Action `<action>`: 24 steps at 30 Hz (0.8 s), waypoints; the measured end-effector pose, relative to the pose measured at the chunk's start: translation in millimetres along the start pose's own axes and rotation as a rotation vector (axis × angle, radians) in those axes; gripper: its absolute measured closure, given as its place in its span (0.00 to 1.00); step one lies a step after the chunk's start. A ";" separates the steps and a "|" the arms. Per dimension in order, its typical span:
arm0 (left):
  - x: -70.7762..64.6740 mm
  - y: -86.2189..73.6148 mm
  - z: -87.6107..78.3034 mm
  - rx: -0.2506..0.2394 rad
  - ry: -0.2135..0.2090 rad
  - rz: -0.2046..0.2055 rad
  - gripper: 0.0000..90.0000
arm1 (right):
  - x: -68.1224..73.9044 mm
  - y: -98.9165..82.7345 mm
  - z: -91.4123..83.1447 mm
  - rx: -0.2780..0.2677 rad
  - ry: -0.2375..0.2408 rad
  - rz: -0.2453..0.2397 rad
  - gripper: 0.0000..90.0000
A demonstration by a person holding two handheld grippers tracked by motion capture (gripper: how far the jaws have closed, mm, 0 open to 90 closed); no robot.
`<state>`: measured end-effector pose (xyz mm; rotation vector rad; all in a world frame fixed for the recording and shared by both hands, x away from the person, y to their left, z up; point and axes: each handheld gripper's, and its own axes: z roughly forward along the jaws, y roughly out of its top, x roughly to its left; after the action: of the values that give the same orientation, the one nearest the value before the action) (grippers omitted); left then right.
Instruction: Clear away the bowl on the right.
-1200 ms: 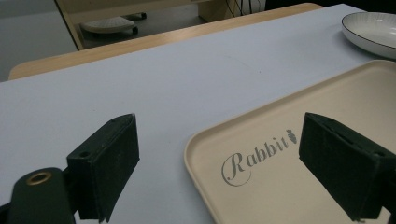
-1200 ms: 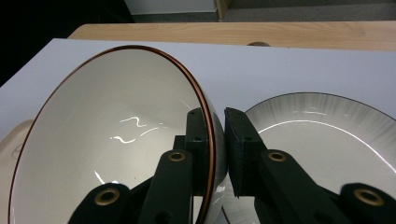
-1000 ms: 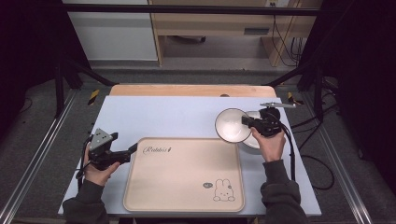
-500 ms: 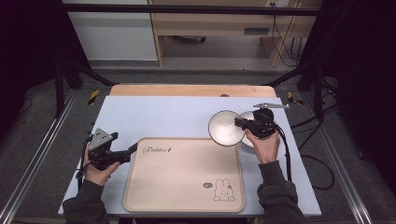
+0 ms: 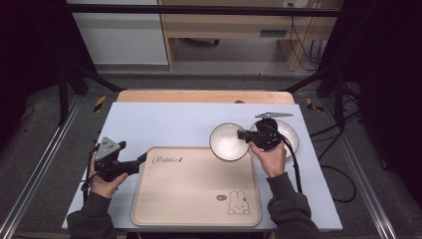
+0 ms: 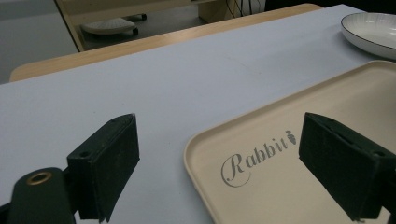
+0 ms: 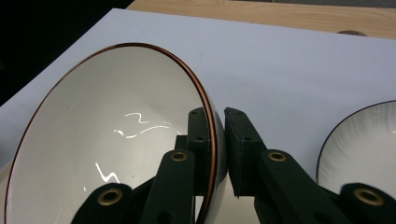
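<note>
A white bowl (image 5: pixel 228 141) with a brown rim hangs tilted above the table by the beige tray's (image 5: pixel 196 186) far right corner. My right gripper (image 5: pixel 245 135) is shut on its right rim; in the right gripper view the two jaws pinch the bowl (image 7: pixel 107 135) wall, one inside and one outside, at the gripper (image 7: pixel 216 154). My left gripper (image 5: pixel 142 159) stands open at the tray's left edge. In the left gripper view its wide-apart jaws frame the tray (image 6: pixel 299 177) corner with the word "Rabbit", and nothing lies between them at the gripper (image 6: pixel 229 168).
A white plate (image 5: pixel 286 135) with a dark rim lies on the light-blue table (image 5: pixel 164 122) behind my right hand; it is also seen as the plate (image 7: pixel 362 149) and the plate (image 6: pixel 371 30). A rabbit drawing marks the tray's near right corner.
My right gripper has carried the bowl leftward, off the plate and toward the tray's far right corner. The left gripper has stayed in place.
</note>
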<state>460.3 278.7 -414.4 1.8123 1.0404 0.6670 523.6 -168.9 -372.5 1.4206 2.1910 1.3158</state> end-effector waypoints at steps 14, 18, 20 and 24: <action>0.2 -0.2 0.1 0.001 0.001 0.000 0.13 | 17.8 -7.4 27.3 0.058 0.045 -0.021 0.90; 0.1 -0.2 -0.2 0.000 0.000 0.000 0.13 | 20.6 -10.0 34.3 0.065 0.053 -0.027 0.90; 0.1 -0.2 -0.1 0.001 0.000 0.000 0.13 | 21.9 -11.1 37.3 0.074 0.052 -0.025 0.90; 0.1 -0.3 0.1 0.002 0.000 0.001 0.13 | 23.5 -14.0 44.7 0.090 0.055 -0.027 0.90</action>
<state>460.4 278.8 -414.7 1.8141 1.0407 0.6673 529.5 -126.5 -402.7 1.3966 2.3238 1.2778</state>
